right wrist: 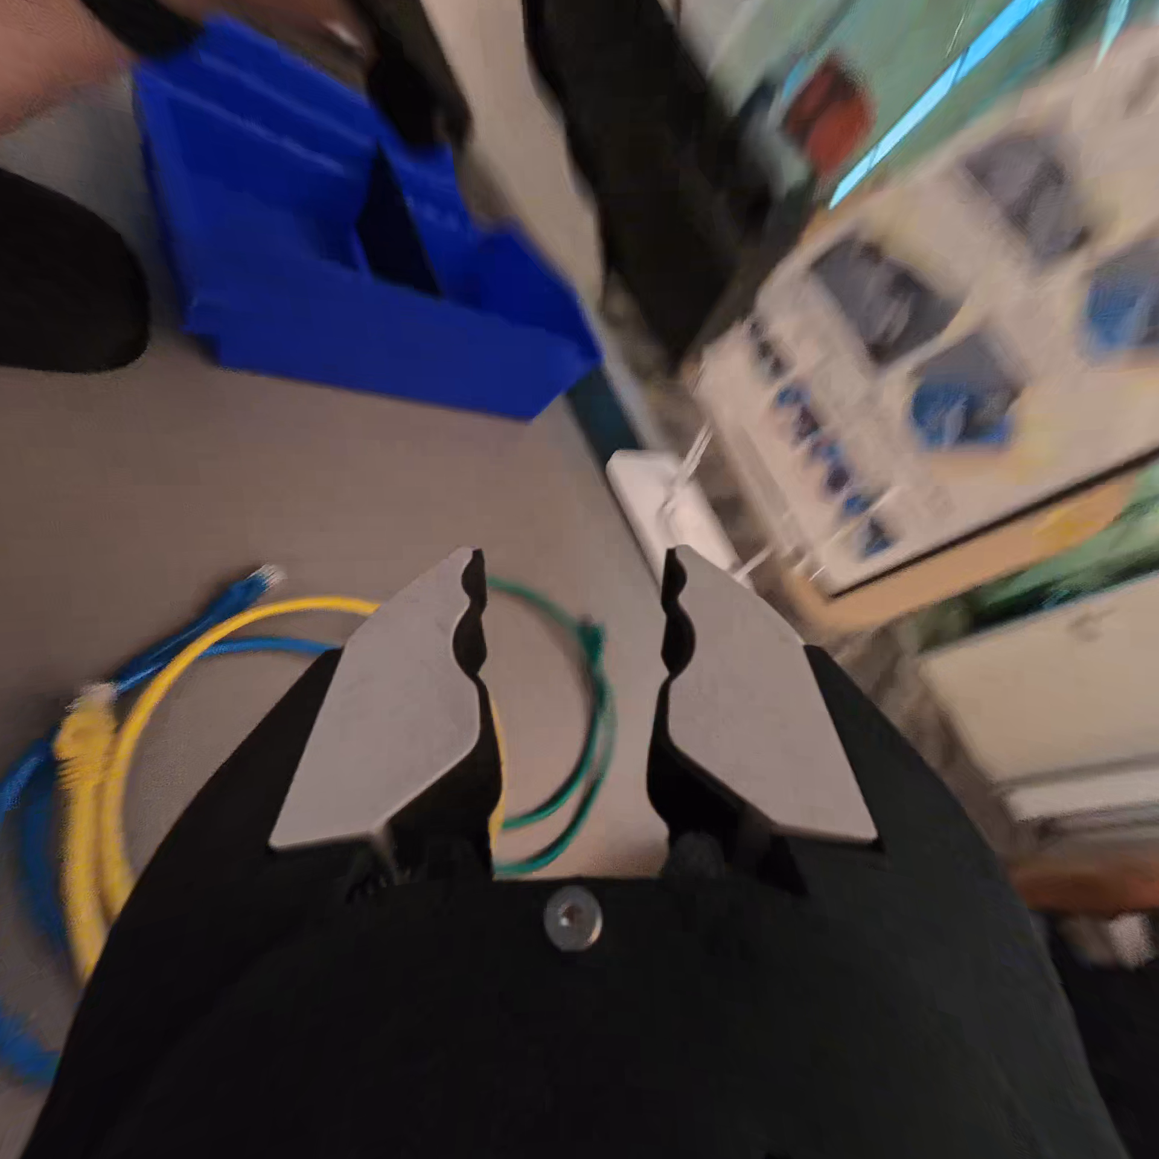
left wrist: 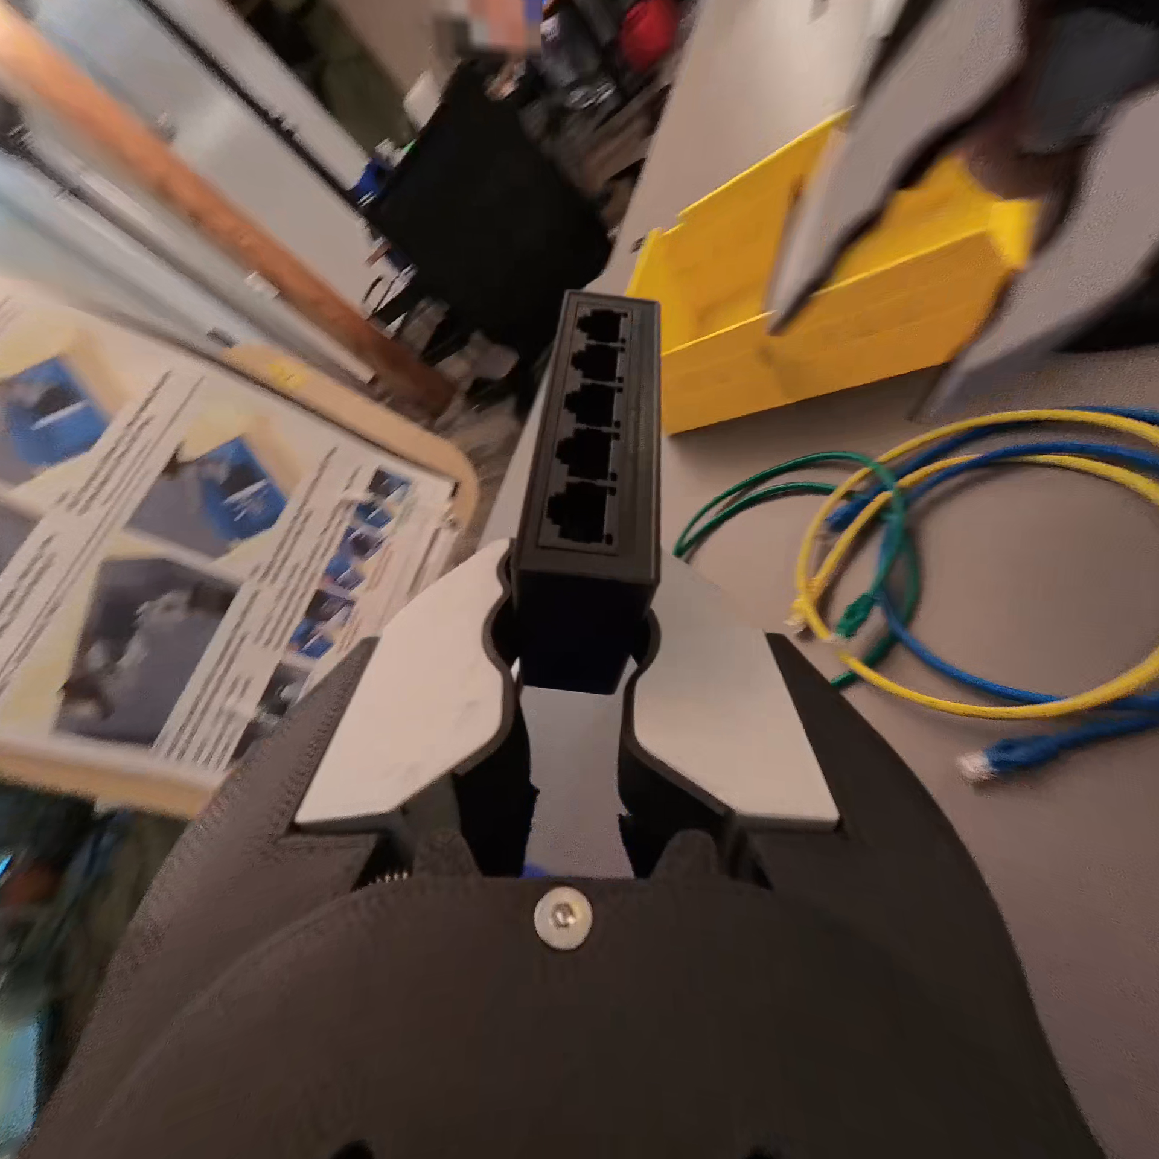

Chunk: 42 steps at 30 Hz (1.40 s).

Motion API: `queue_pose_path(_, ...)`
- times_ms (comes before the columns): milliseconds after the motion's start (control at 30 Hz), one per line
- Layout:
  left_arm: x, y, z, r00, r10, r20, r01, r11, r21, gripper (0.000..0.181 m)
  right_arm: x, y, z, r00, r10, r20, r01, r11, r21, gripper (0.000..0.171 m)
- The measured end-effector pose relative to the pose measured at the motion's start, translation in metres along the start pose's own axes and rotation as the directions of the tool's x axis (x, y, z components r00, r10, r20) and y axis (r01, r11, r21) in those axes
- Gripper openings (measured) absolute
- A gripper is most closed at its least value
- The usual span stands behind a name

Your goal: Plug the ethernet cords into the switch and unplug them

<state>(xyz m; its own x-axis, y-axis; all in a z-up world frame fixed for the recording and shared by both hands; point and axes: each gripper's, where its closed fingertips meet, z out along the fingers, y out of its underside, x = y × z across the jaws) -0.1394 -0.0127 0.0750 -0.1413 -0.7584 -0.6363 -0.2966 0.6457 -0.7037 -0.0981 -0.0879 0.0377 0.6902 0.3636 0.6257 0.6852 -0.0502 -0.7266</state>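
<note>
The boxy black switch [left wrist: 586, 476] sits clamped in the left gripper [left wrist: 580, 618], its port row showing, at the grey table's [left wrist: 1003, 878] edge. Thin yellow [left wrist: 941, 702], blue [left wrist: 1028, 749] and green [left wrist: 784, 480] cords lie looped beside it — unplugged. The right gripper [right wrist: 574, 618] hangs released, empty — its view blurred.

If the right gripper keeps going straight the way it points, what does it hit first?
Probably the green cord, whose loop lies on the table in the gap between the open right gripper's fingers. Beyond it, bare table, then the white block at the edge. Blur leaves depth unclear.
</note>
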Motion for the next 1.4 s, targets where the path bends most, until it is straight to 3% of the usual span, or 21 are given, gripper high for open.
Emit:
queue_pose_path(100, 0.019, -0.007, 0.006, 0.996, 0.066, -0.055, -0.066, 0.998, 0.002, 0.030, 0.016, -0.053, -0.007, 0.951, -0.282, -0.124, 0.291, 0.954, 0.068, 0.055)
queue_pose_path(167, 0.031, -0.010, 0.010, 0.991, 0.109, -0.083, -0.109, 0.994, 0.001, 0.030, 0.011, -0.068, -0.002, 0.934, -0.352, -0.064, 0.355, 0.933, 0.052, 0.055)
queue_pose_path(200, 0.037, -0.012, 0.013, 0.987, 0.126, -0.098, -0.126, 0.992, 0.006, 0.030, 0.009, -0.069, 0.004, 0.934, -0.357, -0.018, 0.357, 0.934, 0.026, 0.055)
queue_pose_path(267, 0.047, -0.016, 0.017, 0.981, 0.151, -0.122, -0.149, 0.989, 0.023, 0.031, -0.001, -0.062, 0.012, 0.929, -0.359, 0.089, 0.362, 0.932, -0.022, 0.028)
queue_pose_path(333, 0.043, -0.013, 0.020, 0.984, 0.170, -0.059, -0.169, 0.985, 0.019, 0.033, 0.005, -0.044, 0.012, 0.912, -0.383, 0.146, 0.400, 0.910, -0.108, 0.028)
queue_pose_path(367, 0.033, -0.013, 0.018, 0.987, 0.162, 0.016, -0.163, 0.986, 0.031, 0.044, 0.017, -0.030, 0.009, 0.904, -0.394, 0.164, 0.417, 0.897, -0.146, 0.027)
queue_pose_path(433, 0.017, -0.008, 0.012, 0.990, 0.121, 0.075, -0.123, 0.992, 0.028, 0.046, 0.071, 0.009, -0.001, 0.928, -0.352, 0.124, 0.372, 0.895, -0.245, 0.027)
queue_pose_path(533, 0.004, 0.005, 0.001, 0.998, 0.029, 0.060, -0.027, 0.999, -0.027, 0.050, 0.147, 0.105, -0.024, 0.980, -0.119, 0.159, 0.176, 0.892, -0.417, 0.028)
queue_pose_path(600, -0.004, 0.013, -0.004, 0.994, 0.056, 0.096, -0.049, 0.996, -0.074, 0.050, 0.170, 0.168, -0.036, 0.977, 0.048, 0.206, 0.067, 0.854, -0.516, 0.028)
queue_pose_path(667, -0.009, 0.016, -0.007, 0.987, 0.097, 0.132, -0.082, 0.991, -0.109, 0.046, 0.175, 0.220, -0.039, 0.960, 0.159, 0.230, 0.008, 0.806, -0.592, 0.028)
queue_pose_path(800, -0.011, 0.019, -0.008, 0.988, 0.073, 0.137, -0.055, 0.990, -0.133, 0.042, 0.158, 0.299, -0.025, 0.928, 0.224, 0.296, 0.048, 0.718, -0.694, 0.028)
queue_pose_path(967, -0.005, 0.040, 0.005, 0.997, -0.046, 0.069, 0.060, 0.977, -0.204, 0.047, 0.139, 0.345, -0.016, 0.908, 0.233, 0.349, 0.112, 0.667, -0.736, 0.029)
queue_pose_path(1067, -0.003, 0.050, 0.010, 0.997, -0.063, 0.049, 0.073, 0.968, -0.239, 0.048, 0.142, 0.356, -0.021, 0.920, 0.252, 0.300, 0.083, 0.624, -0.777, 0.031)
queue_pose_path(1167, -0.003, 0.052, 0.011, 0.996, -0.076, 0.045, 0.085, 0.965, -0.247, 0.048, 0.159, 0.340, -0.030, 0.953, 0.202, 0.227, 0.039, 0.659, -0.752, 0.032)
queue_pose_path(1233, -0.007, 0.050, 0.006, 0.995, -0.073, 0.062, 0.086, 0.967, -0.241, 0.048, 0.188, 0.298, -0.037, 0.989, 0.137, 0.062, -0.062, 0.748, -0.661, 0.035)
queue_pose_path(1267, -0.009, 0.049, 0.002, 0.995, -0.075, 0.070, 0.090, 0.967, -0.238, 0.048, 0.199, 0.263, -0.043, 0.991, 0.133, -0.035, -0.128, 0.806, -0.578, 0.037)
queue_pose_path(1333, -0.014, 0.045, -0.005, 0.993, -0.081, 0.091, 0.100, 0.969, -0.224, 0.048, 0.182, 0.164, -0.053, 0.975, 0.202, -0.093, -0.221, 0.923, -0.316, 0.039)
queue_pose_path(1400, -0.017, 0.040, -0.011, 0.991, -0.087, 0.100, 0.106, 0.974, -0.200, 0.047, 0.108, 0.061, -0.050, 0.959, 0.262, 0.104, -0.264, 0.964, 0.005, 0.028)
